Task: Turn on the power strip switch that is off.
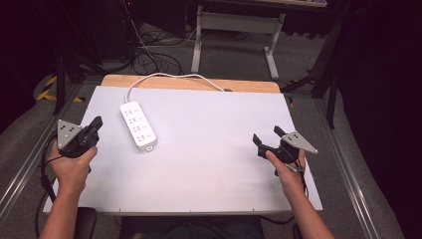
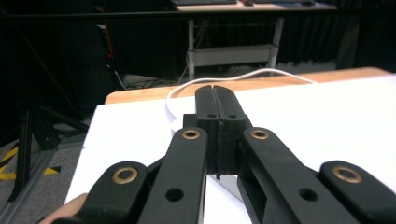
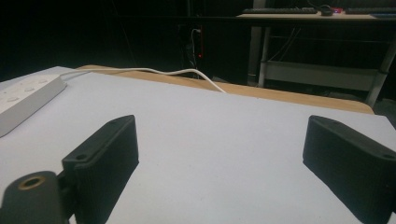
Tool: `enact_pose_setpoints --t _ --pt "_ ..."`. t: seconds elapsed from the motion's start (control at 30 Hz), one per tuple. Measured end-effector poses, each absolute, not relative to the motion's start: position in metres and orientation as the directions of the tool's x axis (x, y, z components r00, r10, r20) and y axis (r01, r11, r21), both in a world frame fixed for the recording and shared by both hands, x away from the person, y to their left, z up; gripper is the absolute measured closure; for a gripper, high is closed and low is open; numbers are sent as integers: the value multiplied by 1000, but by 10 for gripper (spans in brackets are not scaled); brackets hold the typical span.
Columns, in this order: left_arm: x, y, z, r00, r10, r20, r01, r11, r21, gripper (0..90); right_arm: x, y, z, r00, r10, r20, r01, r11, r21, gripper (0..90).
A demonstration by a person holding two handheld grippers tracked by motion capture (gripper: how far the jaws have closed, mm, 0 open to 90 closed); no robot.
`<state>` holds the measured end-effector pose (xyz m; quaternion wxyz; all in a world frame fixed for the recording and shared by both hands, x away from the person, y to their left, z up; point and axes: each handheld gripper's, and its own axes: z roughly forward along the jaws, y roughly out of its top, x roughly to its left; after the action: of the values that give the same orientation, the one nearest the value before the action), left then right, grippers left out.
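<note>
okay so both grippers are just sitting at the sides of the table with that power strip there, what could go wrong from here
1. The power strip lies loose on the smooth white table; a push from the left gripper, shut now, would probably slide it rather than grasp it.
2. Its white cable loops over the far edge, so lifting or dragging the strip may tug or snag.
3. The right gripper, open, sits far from the strip, so it can't easily steady it.

Overhead forward-down view, two low gripper views, shared table (image 1: 209, 164)

We see black left tongs (image 1: 96, 123) with brass rivets, black right tongs (image 1: 267, 138), grey triangular plates, trailing black cables, bare forearms.
</note>
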<state>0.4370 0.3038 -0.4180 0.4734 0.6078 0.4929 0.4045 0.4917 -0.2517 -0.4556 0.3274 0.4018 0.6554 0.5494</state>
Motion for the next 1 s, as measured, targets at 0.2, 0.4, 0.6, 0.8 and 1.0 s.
enact_pose_setpoints --t 0.2,0.4,0.6,0.8,1.0 --pt "457 288 -416 244 968 56 222 -112 969 900 492 -252 -456 -462 887 14 168 72 983 107" --pt "477 275 -416 291 954 70 255 -148 955 900 492 -251 -456 -466 885 12 164 73 984 110" --pt "497 264 -419 337 938 87 306 -197 931 899 491 -251 -455 -465 885 13 164 71 984 110" --pt "516 255 -426 384 919 90 375 -244 894 900 491 -251 -455 -462 887 7 164 78 983 110" --pt "528 250 -431 404 912 73 431 -260 864 900 489 -252 -455 -460 888 3 166 82 983 110"
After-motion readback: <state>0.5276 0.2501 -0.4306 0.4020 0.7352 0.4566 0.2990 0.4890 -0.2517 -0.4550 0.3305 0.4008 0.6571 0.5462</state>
